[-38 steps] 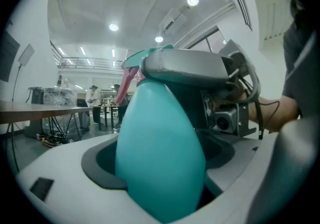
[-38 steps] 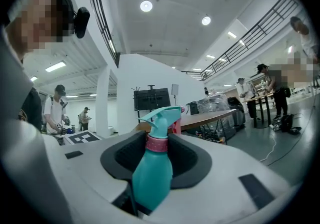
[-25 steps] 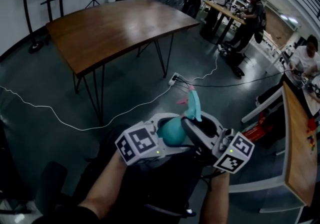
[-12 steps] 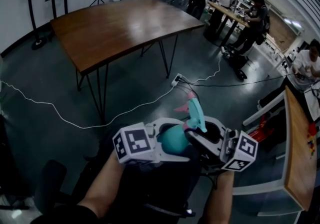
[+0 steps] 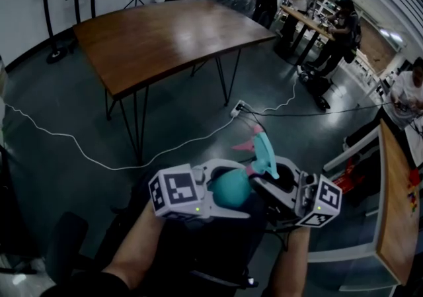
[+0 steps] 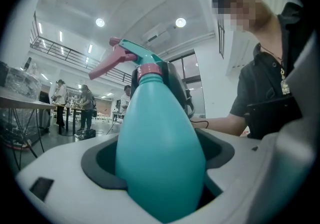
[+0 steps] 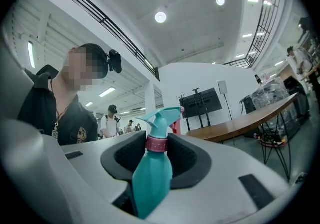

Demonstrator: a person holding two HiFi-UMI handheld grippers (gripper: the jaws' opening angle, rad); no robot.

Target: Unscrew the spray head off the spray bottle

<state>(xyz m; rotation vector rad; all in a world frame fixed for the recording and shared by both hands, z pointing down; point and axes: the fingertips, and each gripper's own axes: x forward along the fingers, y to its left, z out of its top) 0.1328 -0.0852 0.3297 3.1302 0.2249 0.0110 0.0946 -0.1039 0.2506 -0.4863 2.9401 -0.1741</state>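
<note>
Spray bottle [image 5: 231, 186] stands upright, spray head [image 5: 262, 150] topmost.

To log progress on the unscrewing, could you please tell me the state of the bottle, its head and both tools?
spray bottle: held in the air, not set down.
spray head: on the bottle, not yet off.
pink collar: seated on the neck, clamped.
left tool: shut on the spray bottle's body.
right tool: shut on the pink collar.
</note>
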